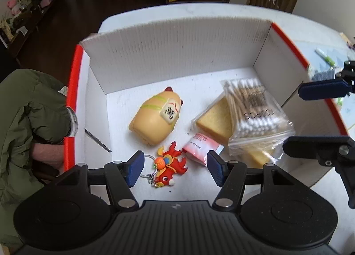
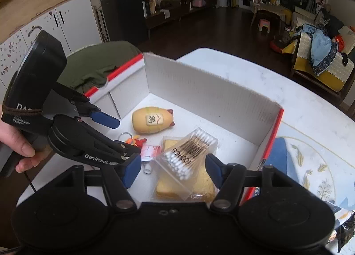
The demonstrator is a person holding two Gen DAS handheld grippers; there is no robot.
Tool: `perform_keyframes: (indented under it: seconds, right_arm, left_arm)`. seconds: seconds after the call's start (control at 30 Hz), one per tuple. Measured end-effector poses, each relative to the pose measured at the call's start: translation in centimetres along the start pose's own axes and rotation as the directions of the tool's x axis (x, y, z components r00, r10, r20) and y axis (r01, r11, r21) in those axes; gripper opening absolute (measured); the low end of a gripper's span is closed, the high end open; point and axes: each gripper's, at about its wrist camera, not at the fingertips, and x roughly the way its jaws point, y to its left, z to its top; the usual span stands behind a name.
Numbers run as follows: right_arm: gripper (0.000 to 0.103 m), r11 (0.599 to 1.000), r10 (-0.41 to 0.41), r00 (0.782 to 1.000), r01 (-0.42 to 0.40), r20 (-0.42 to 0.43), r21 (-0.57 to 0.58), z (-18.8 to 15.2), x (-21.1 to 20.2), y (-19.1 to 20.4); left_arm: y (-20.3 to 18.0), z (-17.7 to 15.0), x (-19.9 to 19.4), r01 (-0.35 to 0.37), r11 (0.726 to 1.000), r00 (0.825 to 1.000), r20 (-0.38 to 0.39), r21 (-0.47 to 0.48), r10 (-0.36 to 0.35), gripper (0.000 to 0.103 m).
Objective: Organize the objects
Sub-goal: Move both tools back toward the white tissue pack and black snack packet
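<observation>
A white cardboard box [image 1: 177, 50] with red rims holds a yellow cat-shaped toy [image 1: 155, 119], a red dragon keychain [image 1: 169, 164], a pink packet [image 1: 199, 147], a bagged slice of bread [image 1: 216, 121] and a bag of cotton swabs [image 1: 253, 108] lying on the bread. My left gripper [image 1: 175, 169] hangs open over the keychain, its pads clear of it. My right gripper [image 2: 173, 169] is open above the swab bag [image 2: 188, 155], and its pads do not press the bag. In the right wrist view the left gripper [image 2: 124, 141] reaches in from the left.
A green jacket [image 1: 28, 117] hangs left of the box. The box stands on a white table [image 2: 299, 90]. To its right lie a patterned mat [image 2: 315, 166], a green pen [image 1: 326, 57] and a snack packet [image 2: 342, 228]. A person's hand [image 2: 20, 144] holds the left gripper.
</observation>
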Motion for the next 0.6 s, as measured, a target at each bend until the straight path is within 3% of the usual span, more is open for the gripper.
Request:
perform_keyframes:
  seconds: [0.37, 0.43, 0.6]
  right_arm:
    - [0.072, 0.999, 0.011, 0.998, -0.014, 0.062, 0.039, -0.8, -3.8, -0.9]
    - [0.080, 0.999, 0.011, 0.997, -0.014, 0.078, 0.036, -1.1, -4.6, -0.9]
    - [0.080, 0.999, 0.012, 0.995, -0.015, 0.101, 0.029, -1.9, -6.3, -1.2]
  left_arm:
    - [-1.4, -0.4, -4.5, 0.048, 0.999, 0.992, 0.115, -0.016, -0.046, 0.062]
    - [-2.0, -0.6, -5.3, 0.059, 0.998, 0.989, 0.137, -0.017, -0.056, 0.065]
    - [-3.5, -0.8, -6.8, 0.080, 0.997, 0.981, 0.178, -0.017, -0.076, 0.065]
